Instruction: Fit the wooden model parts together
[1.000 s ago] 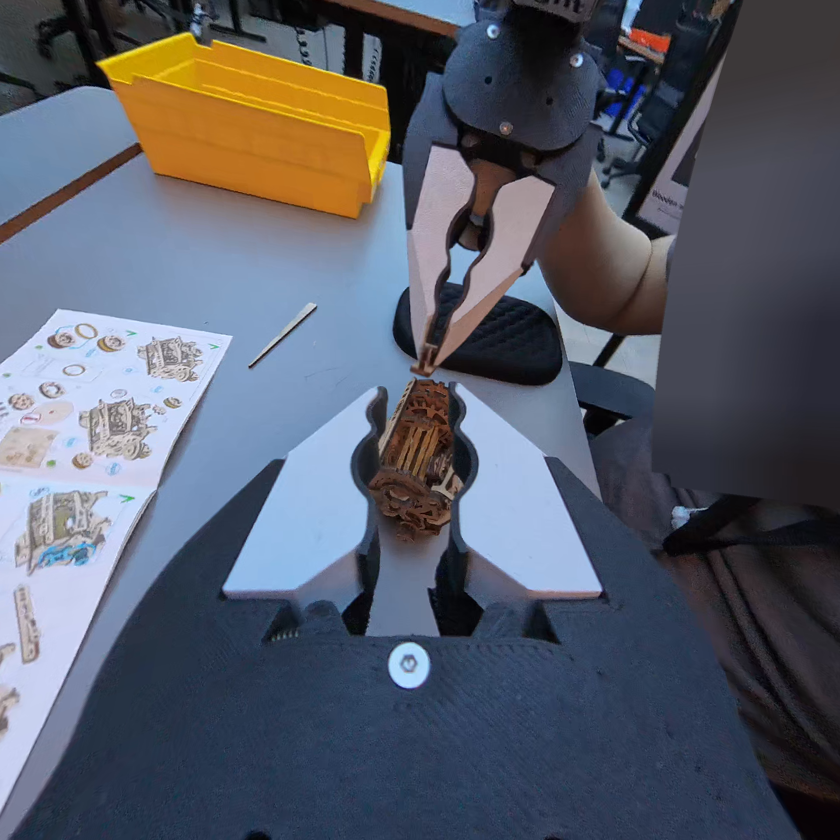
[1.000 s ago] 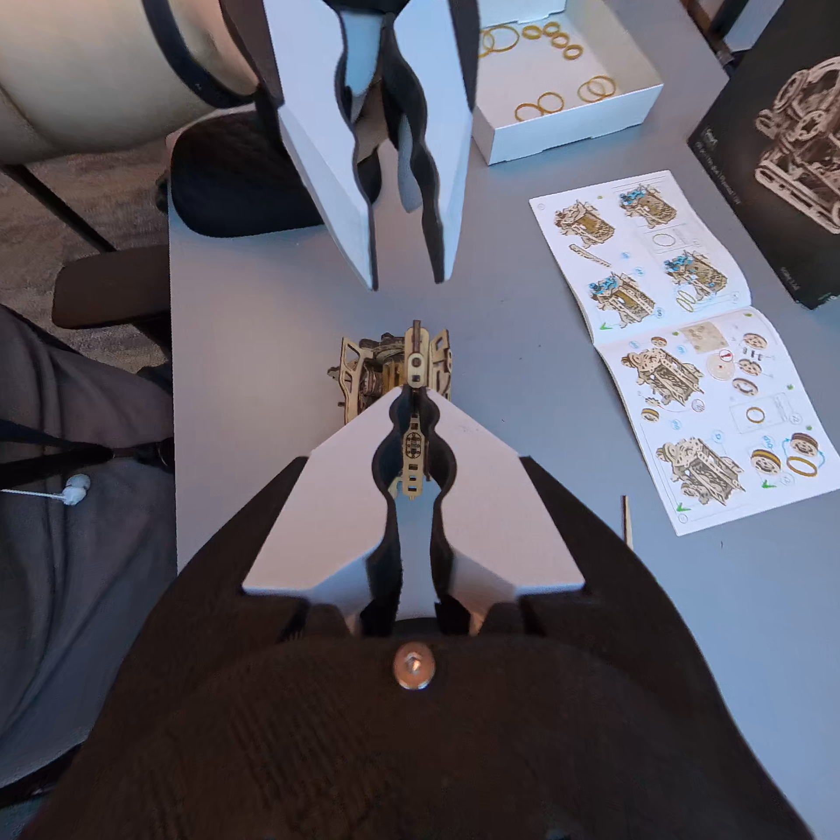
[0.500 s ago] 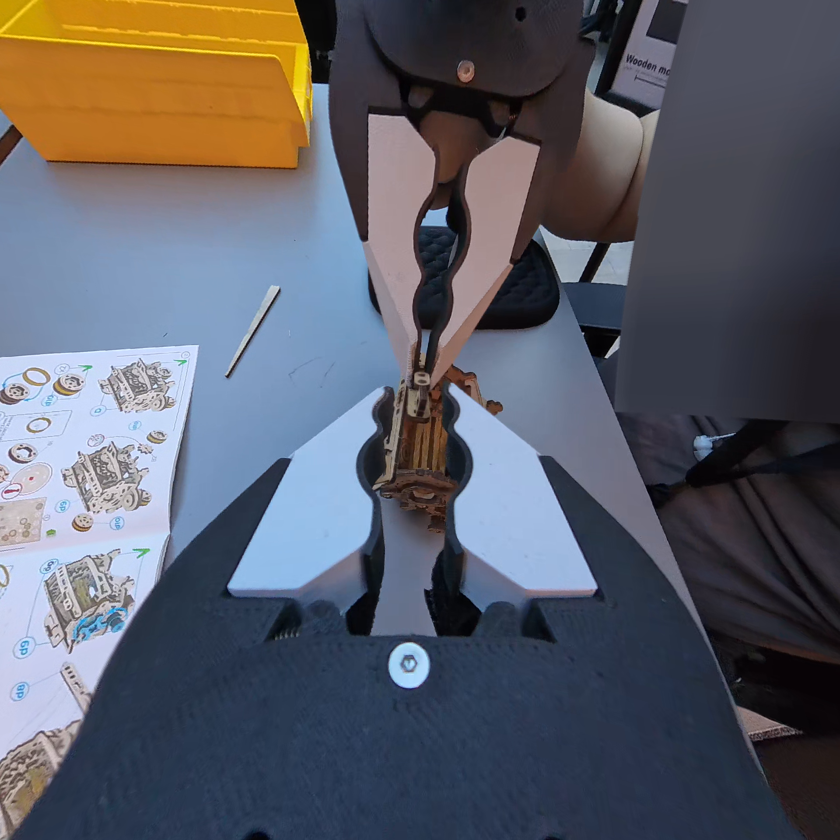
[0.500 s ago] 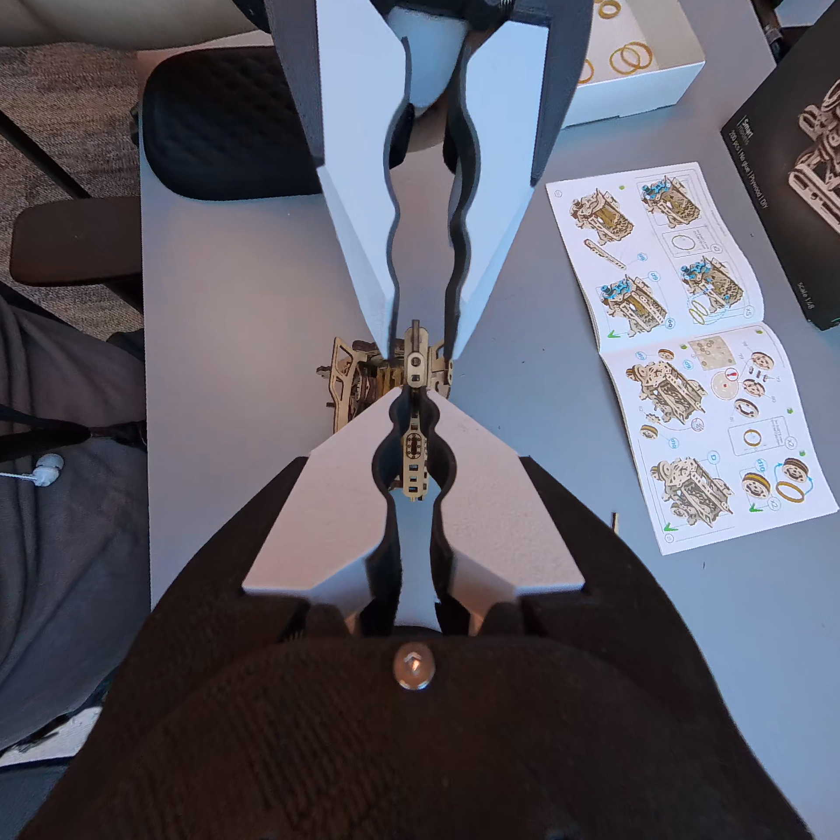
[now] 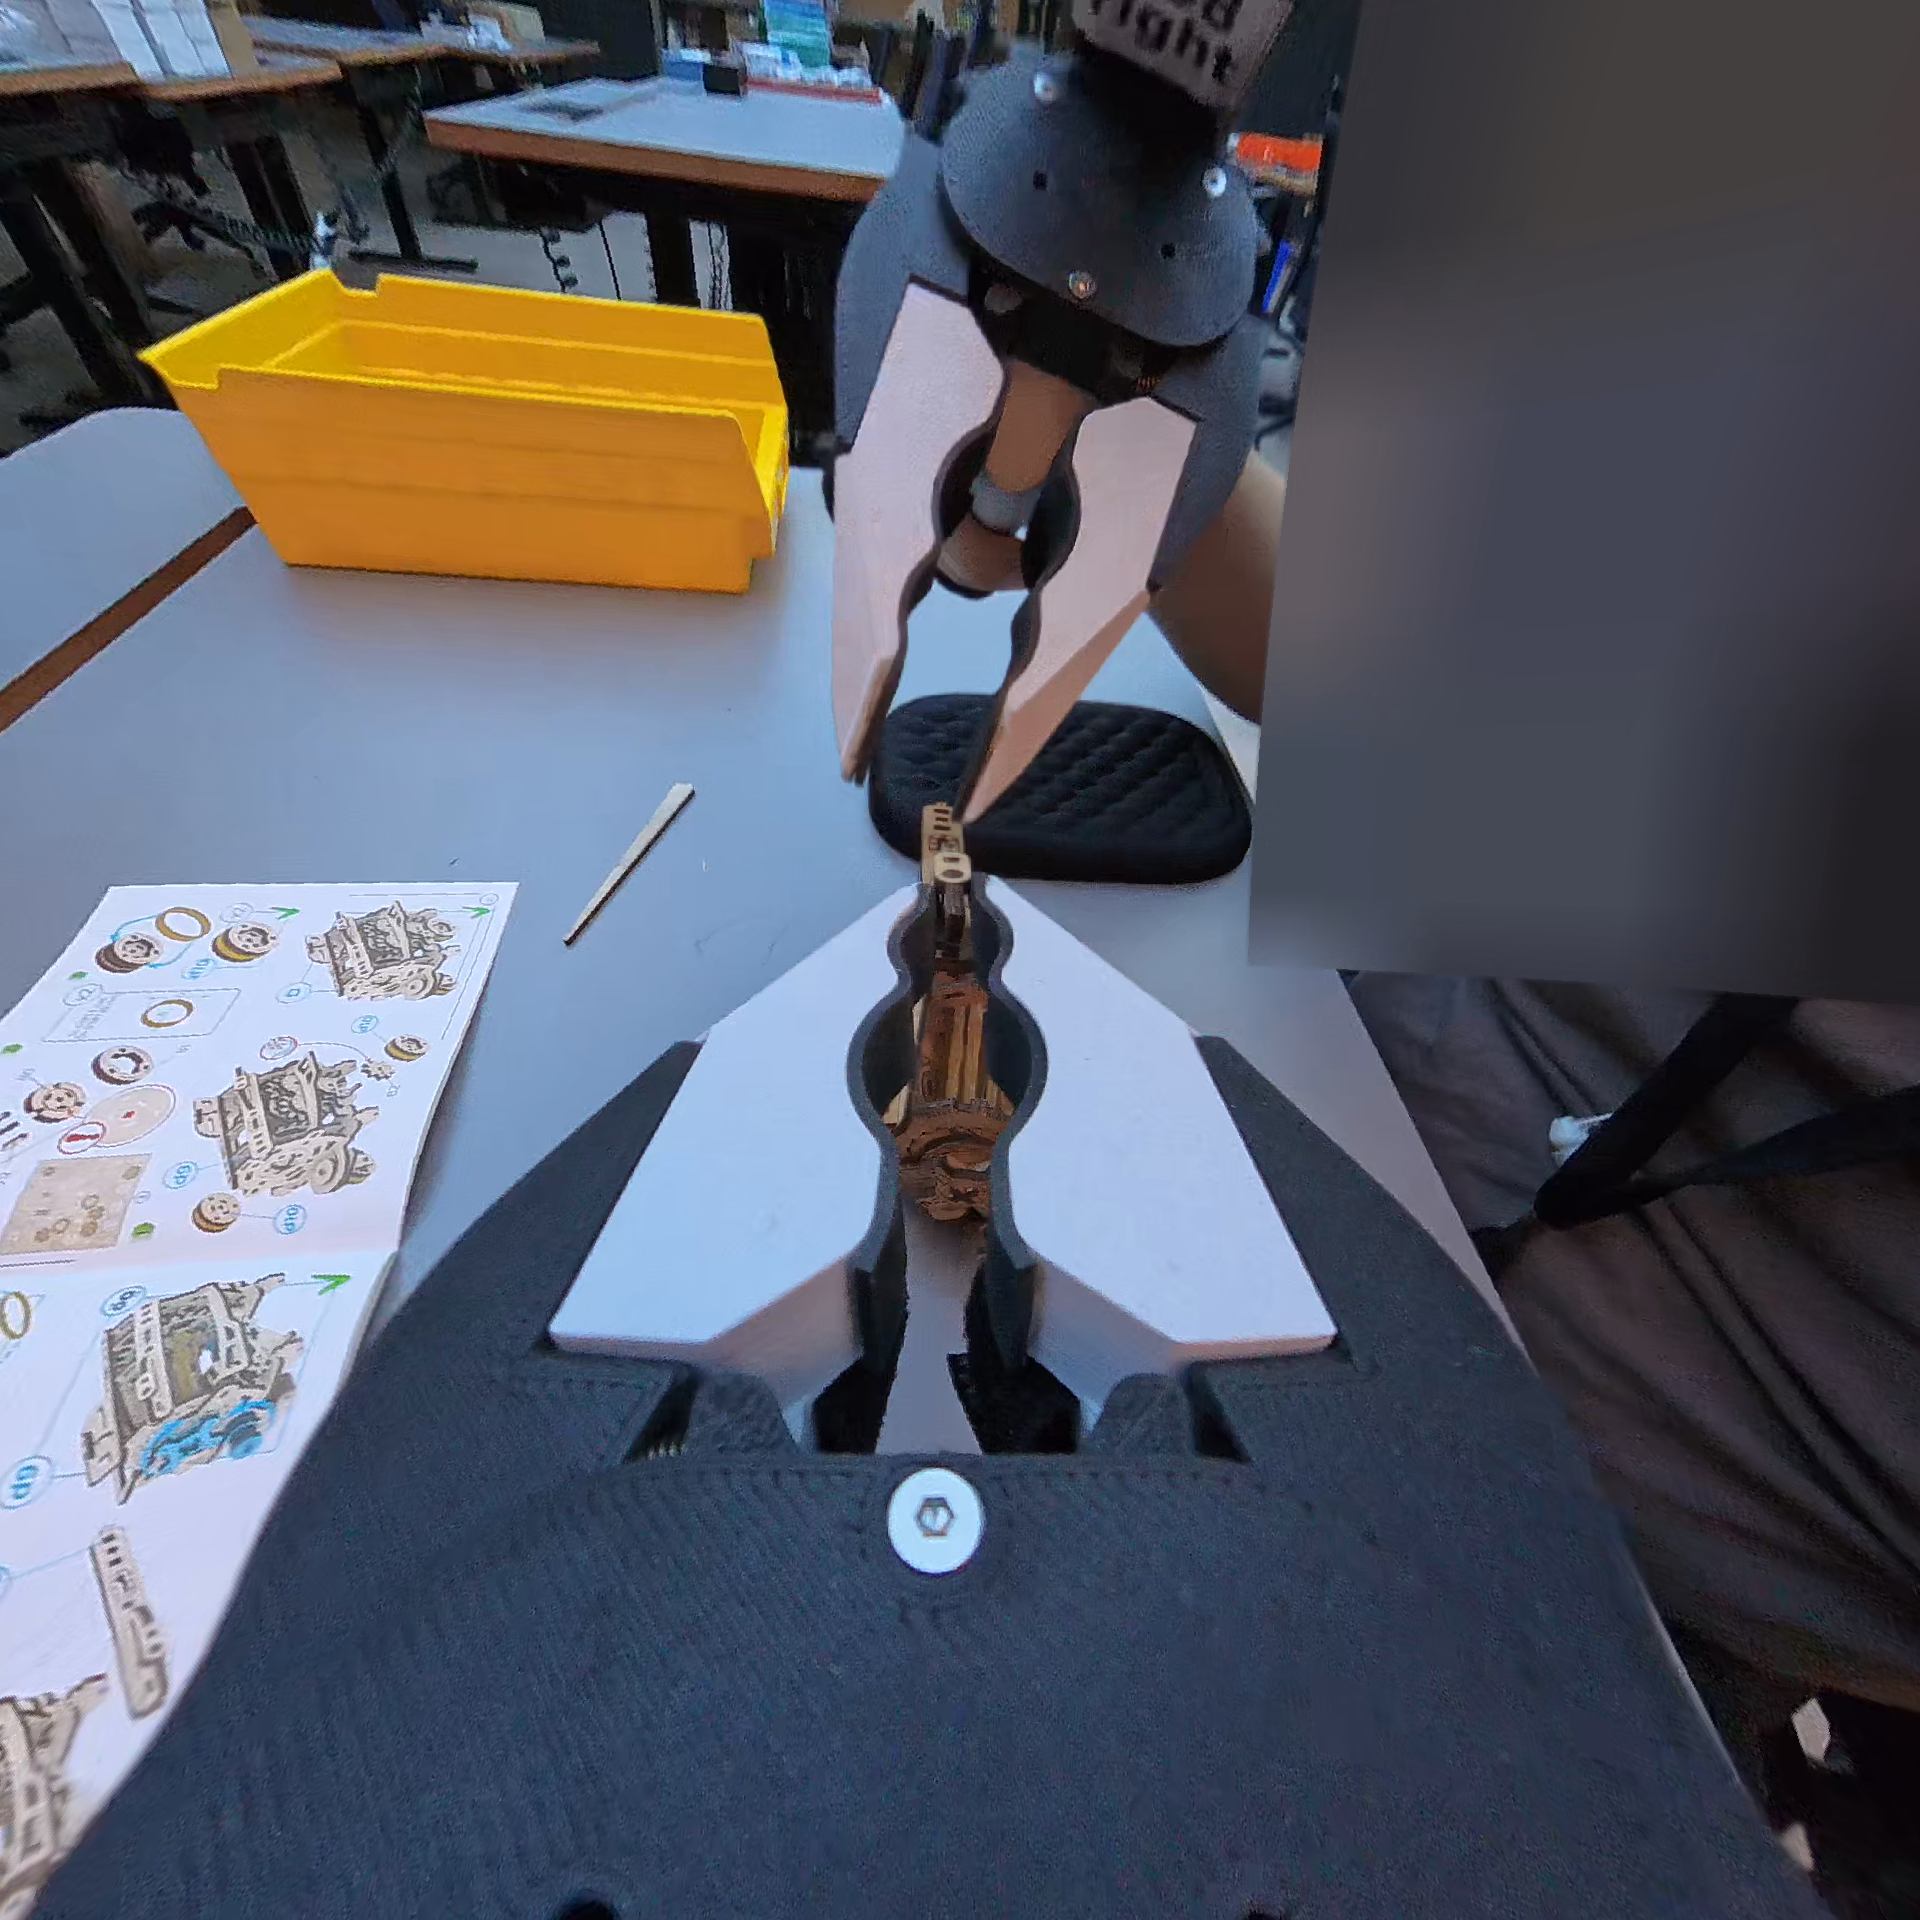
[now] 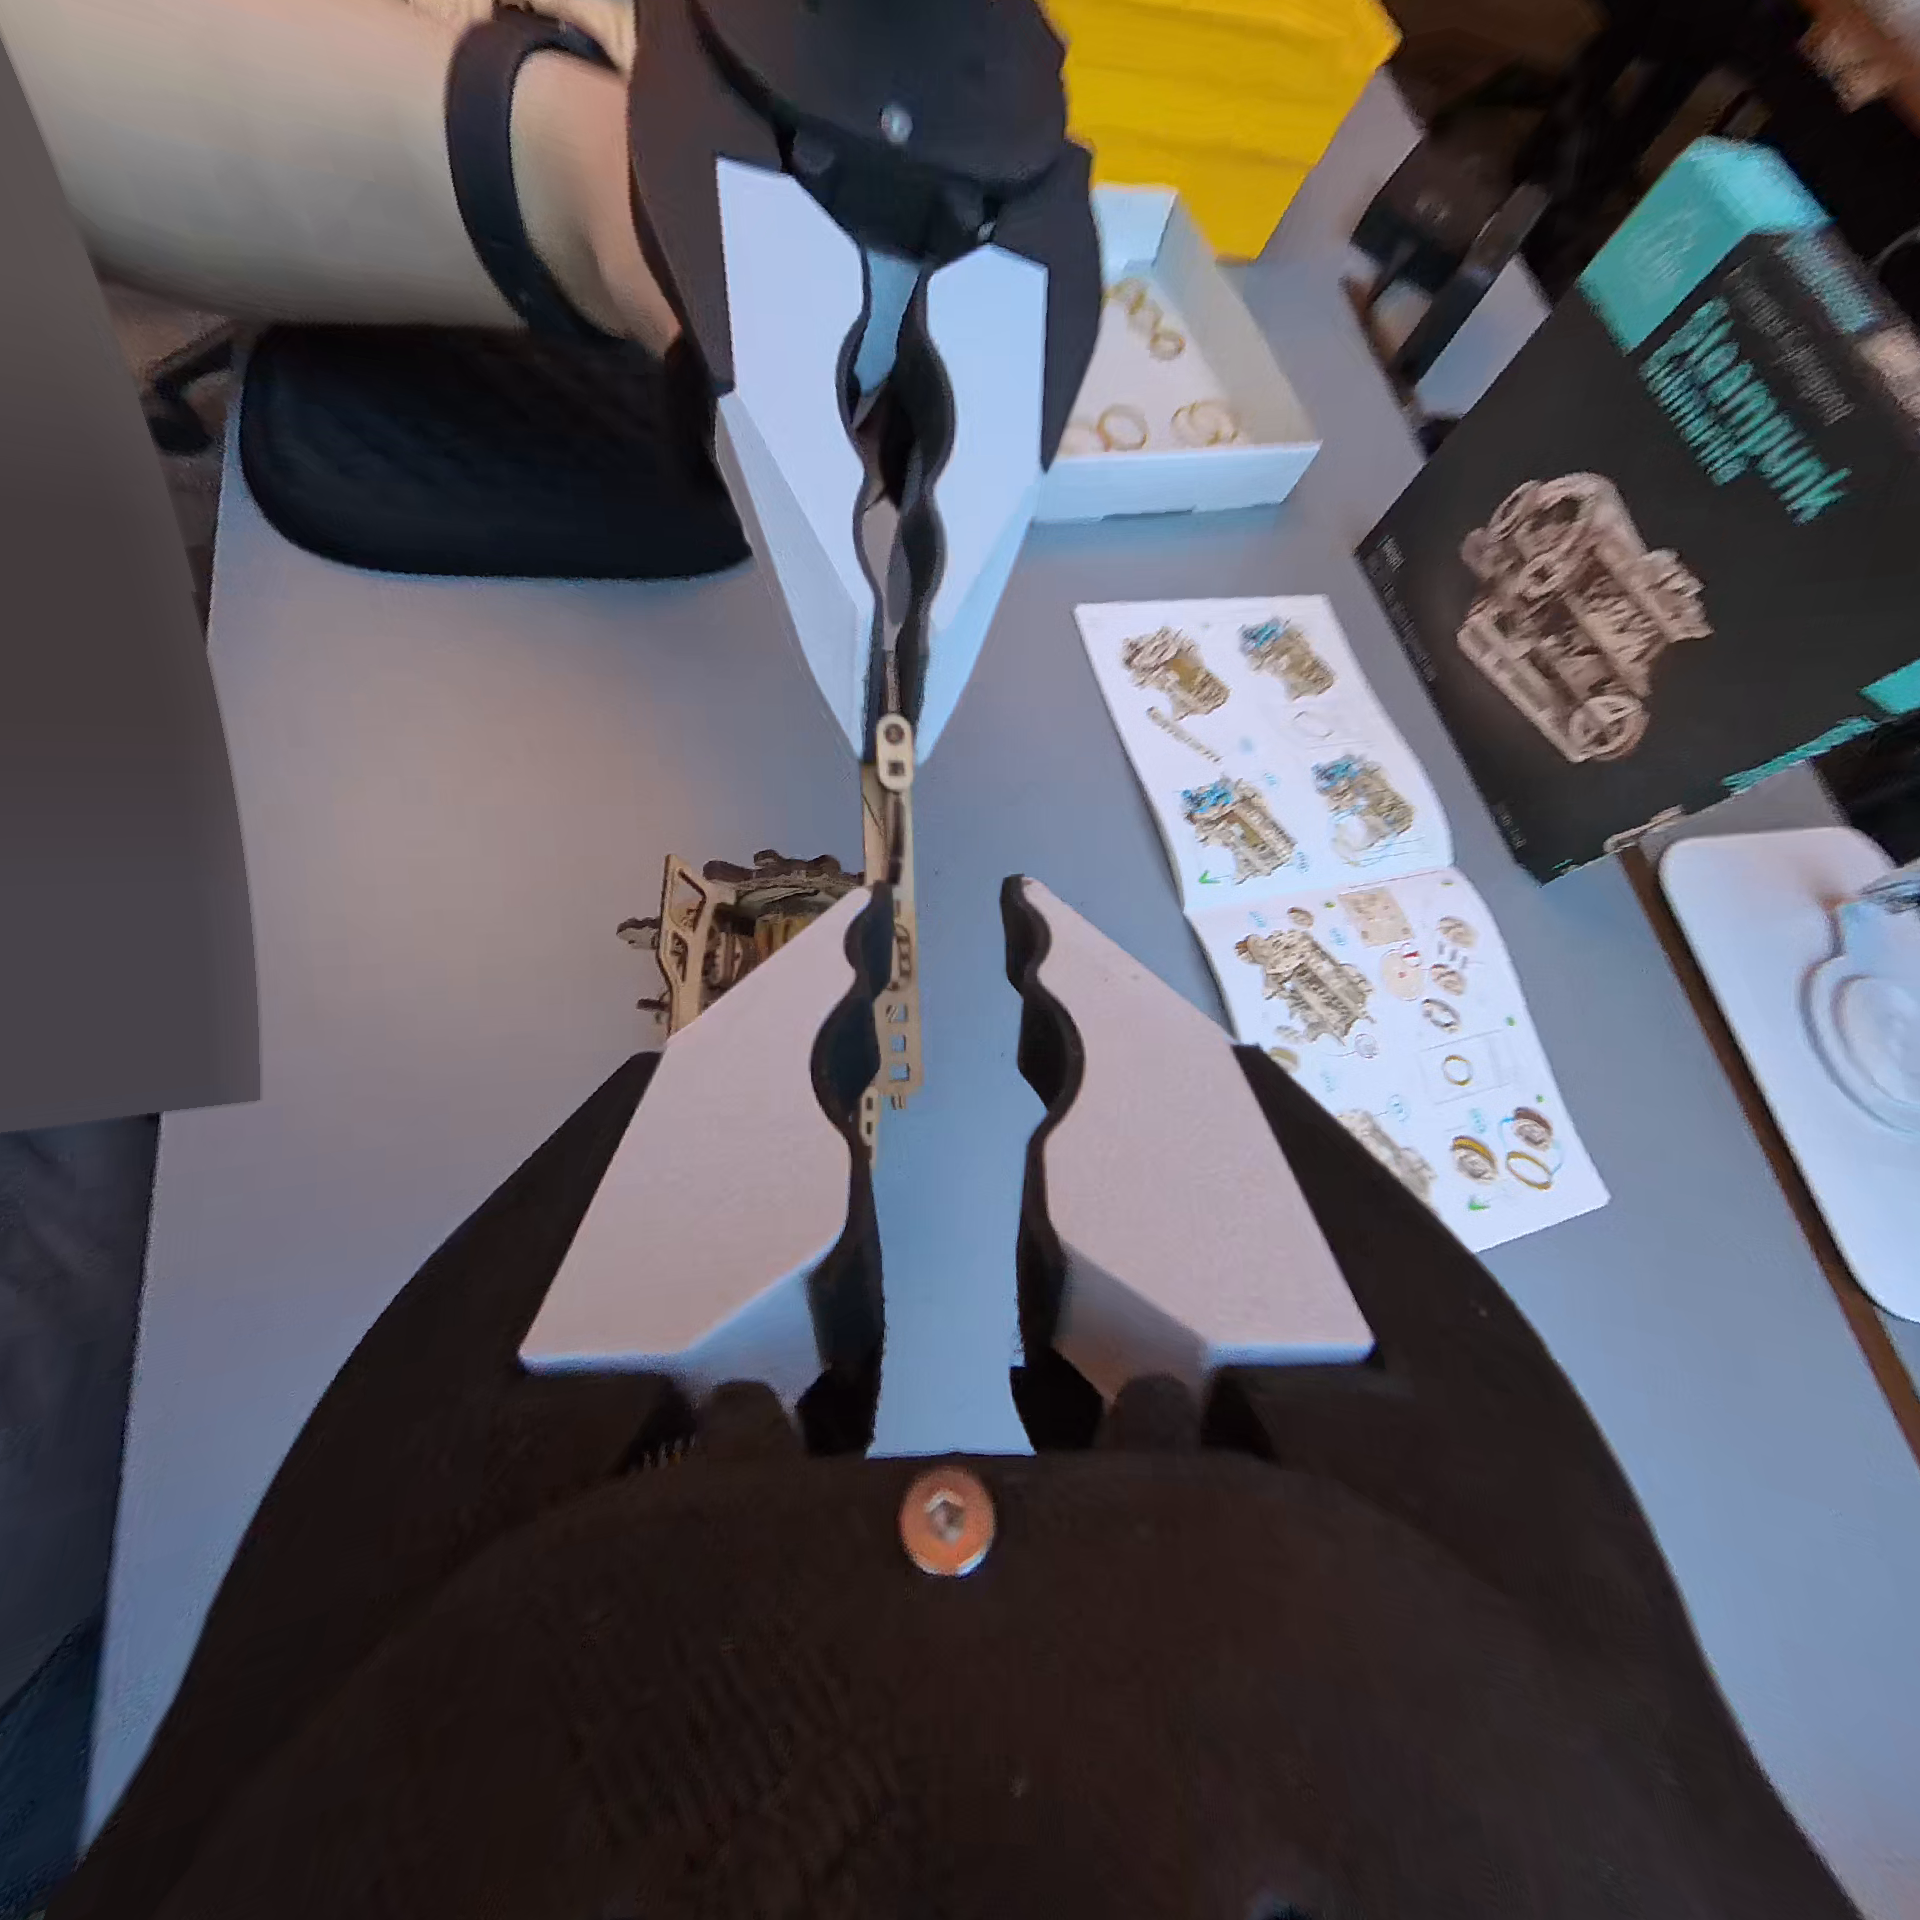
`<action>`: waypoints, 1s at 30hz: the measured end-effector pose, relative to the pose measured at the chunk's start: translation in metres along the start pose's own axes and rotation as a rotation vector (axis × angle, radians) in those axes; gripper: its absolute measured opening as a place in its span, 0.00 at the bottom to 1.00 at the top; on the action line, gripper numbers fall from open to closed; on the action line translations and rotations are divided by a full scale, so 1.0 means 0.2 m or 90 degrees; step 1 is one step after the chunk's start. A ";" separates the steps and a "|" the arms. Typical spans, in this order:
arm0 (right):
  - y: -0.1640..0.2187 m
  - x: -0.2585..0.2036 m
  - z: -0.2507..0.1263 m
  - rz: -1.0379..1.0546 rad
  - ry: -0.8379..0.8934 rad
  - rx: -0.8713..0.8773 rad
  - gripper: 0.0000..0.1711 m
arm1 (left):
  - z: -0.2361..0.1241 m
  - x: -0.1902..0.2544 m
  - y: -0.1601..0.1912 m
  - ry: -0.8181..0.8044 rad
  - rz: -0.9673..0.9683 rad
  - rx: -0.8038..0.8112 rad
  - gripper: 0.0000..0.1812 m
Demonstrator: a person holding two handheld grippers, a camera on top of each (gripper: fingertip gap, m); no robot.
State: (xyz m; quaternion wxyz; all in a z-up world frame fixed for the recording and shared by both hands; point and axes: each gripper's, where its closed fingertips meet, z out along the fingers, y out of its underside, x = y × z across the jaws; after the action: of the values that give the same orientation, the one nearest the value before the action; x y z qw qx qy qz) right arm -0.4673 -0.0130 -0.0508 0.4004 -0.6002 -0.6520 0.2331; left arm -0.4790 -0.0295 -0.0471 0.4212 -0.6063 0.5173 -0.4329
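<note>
A thin flat wooden strip [image 6: 891, 935] hangs in the air between the two grippers. My left gripper [image 5: 945, 899] is shut on one end of it [image 5: 943, 847]; in the right wrist view the left gripper [image 6: 894, 727] pinches the strip's far end. My right gripper [image 6: 945, 891] is open, and the strip lies against its left finger [image 6: 727, 1143]. In the left wrist view the right gripper [image 5: 914, 795] is open just beyond the strip. The partly built wooden model [image 6: 727, 935] stands on the grey table [image 6: 468, 779] below, also seen through the left gripper's gap [image 5: 940, 1122].
An instruction booklet [image 6: 1330, 904] lies open on the table. A yellow bin [image 5: 488, 447], a wooden sliver [image 5: 629, 862] and a black pad [image 5: 1070, 790] lie farther off. A white box of rings [image 6: 1174, 416] and a dark product box [image 6: 1662, 520] stand behind. A person's lap lies at the table edge. The wooden sliver [image 5: 629, 862] lies around 20 cm away from my right fingertips.
The right gripper, shut on the strip earlier, has opened. The left gripper, open around the model earlier, has shut on the strip's end. The strip now sits higher above the model.
</note>
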 end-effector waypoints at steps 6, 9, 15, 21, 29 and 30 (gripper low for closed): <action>0.14 -0.05 -0.15 0.078 -0.022 0.169 0.12 | -0.05 0.00 0.05 0.004 0.017 0.082 0.02; 0.23 -0.06 -0.14 0.099 -0.011 0.175 0.12 | -0.04 0.01 0.06 0.039 0.006 0.110 0.02; 0.27 -0.11 -0.10 0.113 -0.003 0.195 0.11 | 0.03 0.04 0.13 0.055 0.020 0.124 0.02; 0.29 -0.13 -0.07 0.184 -0.035 0.209 0.07 | 0.05 0.05 0.15 0.064 0.025 0.109 0.02; 0.28 -0.14 -0.07 0.172 -0.055 0.214 0.01 | 0.10 0.06 0.20 0.064 0.033 0.074 0.02; 0.29 -0.15 -0.07 0.172 -0.060 0.210 0.00 | 0.11 0.07 0.21 0.061 0.038 0.070 0.02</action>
State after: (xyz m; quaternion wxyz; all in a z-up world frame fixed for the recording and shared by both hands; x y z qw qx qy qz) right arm -0.4235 -0.0343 -0.0953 0.4276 -0.5969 -0.5367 0.4157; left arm -0.4684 -0.0457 -0.0914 0.4415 -0.5453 0.5302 -0.4761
